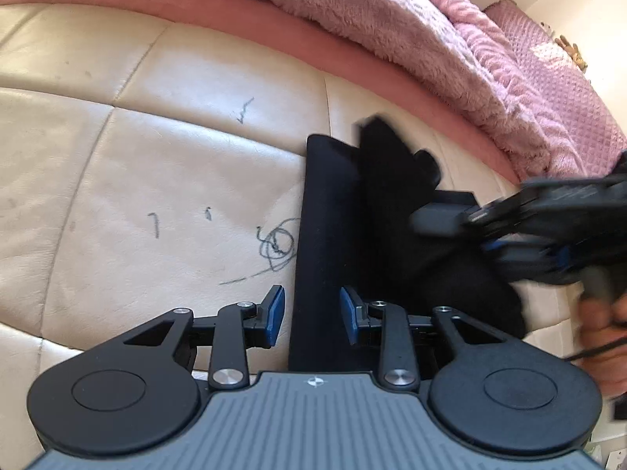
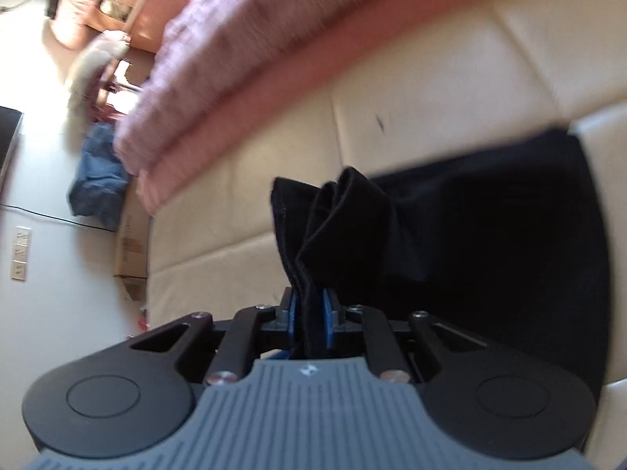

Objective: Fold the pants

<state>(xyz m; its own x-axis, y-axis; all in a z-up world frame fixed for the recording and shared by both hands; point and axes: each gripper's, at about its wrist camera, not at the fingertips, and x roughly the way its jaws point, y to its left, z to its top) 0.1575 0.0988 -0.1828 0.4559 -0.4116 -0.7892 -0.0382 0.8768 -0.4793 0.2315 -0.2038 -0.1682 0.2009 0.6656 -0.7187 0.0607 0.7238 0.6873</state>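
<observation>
Right gripper (image 2: 309, 313): blue pads pressed together on a bunched fold of the black fabric pants (image 2: 470, 235); several layered edges stick up just ahead of the jaws, so a doubled section is pinched. Left gripper (image 1: 311, 313): jaws spread part way, blue pads clear on both sides of a flat, narrow strip of the same pants (image 1: 329, 215) that runs straight out between them; nothing clamped. The right gripper (image 1: 443, 221) shows blurred to the right of the left one, over the dark heap, with a hand (image 1: 603, 325) on its grip. Pants lie on the cream quilted leather cushion (image 1: 156, 164), which bears pen scribbles. Beyond, a pink fluffy blanket (image 1: 392, 27). Judgement: fold partly done, the cloth already narrowed lengthwise and one end lifted to go over; final fold-over and flattening remain. Count: one pair of pants, two grippers, one blanket.
</observation>
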